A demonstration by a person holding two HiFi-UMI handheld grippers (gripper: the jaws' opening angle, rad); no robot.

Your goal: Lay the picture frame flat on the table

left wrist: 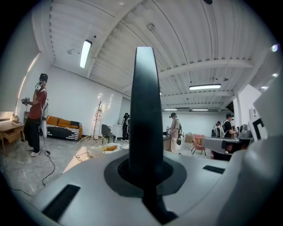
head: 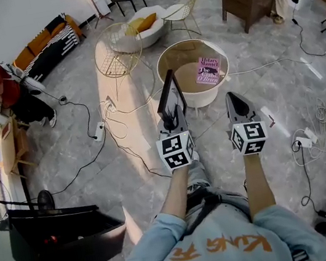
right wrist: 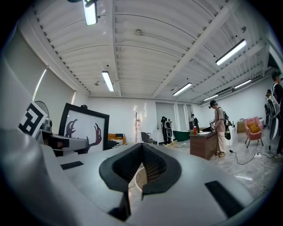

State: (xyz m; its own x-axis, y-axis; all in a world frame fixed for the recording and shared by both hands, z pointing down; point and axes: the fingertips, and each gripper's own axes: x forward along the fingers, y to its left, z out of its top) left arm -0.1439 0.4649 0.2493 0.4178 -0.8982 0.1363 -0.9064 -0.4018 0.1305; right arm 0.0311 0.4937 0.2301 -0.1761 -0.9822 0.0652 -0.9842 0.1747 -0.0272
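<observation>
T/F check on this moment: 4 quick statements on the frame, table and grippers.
1. The left gripper grips the picture frame, which stands on edge. True.
2. The picture frame lies flat on the round table. False: it is in the left gripper, short of the table.
3. A pink book lies on the round table. True.
4. The right gripper holds the book. False: its fingers are together with nothing between them.
</observation>
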